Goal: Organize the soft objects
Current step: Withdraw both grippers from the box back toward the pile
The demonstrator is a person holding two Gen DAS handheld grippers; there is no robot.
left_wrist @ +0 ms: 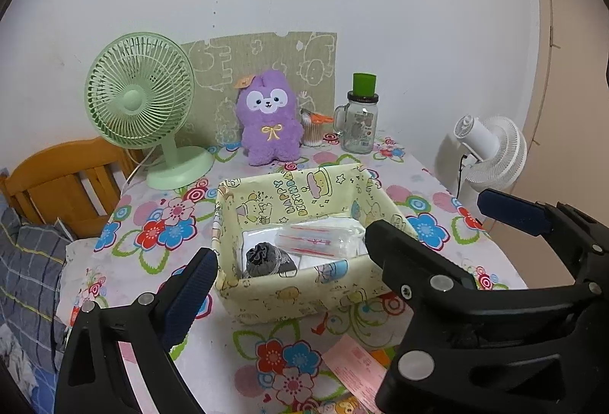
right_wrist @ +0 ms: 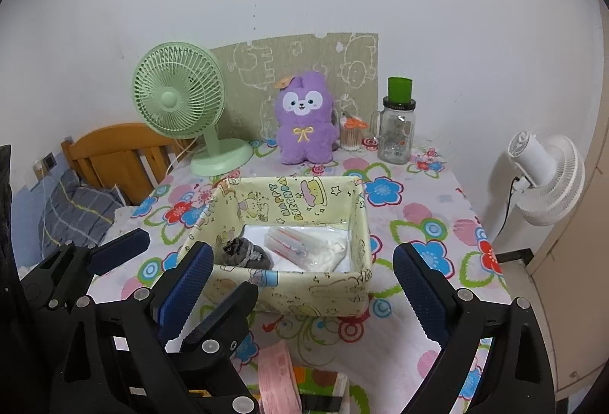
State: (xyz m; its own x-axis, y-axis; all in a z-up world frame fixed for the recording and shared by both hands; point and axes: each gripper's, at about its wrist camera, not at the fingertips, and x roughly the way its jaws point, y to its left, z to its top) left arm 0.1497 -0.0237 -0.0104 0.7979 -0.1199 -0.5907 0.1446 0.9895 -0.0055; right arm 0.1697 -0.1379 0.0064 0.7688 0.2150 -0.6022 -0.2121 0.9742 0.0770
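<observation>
While both pairs of tongs wait over the near side of the yellow box, nothing is being carried. The left tongs are spread wide and hold nothing. The right tongs are spread wide too, also with nothing between them.

The yellow box sits in the middle of the tabletop, and its top is open so soft things can go in from above. Inside the box, on the left, lies a small grey cloth bundle. Beside it, more to the right, lies a clear plastic packet with red marks. Both rest on something white at the bottom of the box.

Behind the box, near the wall, a purple plush toy sits upright. It looks like the soft thing not yet put away, so my guess is that it goes in next. To the left of the box stands a green fan. Behind the box to the right stands a glass jar with a green cup on top, and a small tub of cotton swabs stands between the plush toy and the jar. These are hard things, so they probably stay where they are.

In front of the box lies a pink paper slip. A reach for the plush toy has to go over the box, so the tongs should stay high.
</observation>
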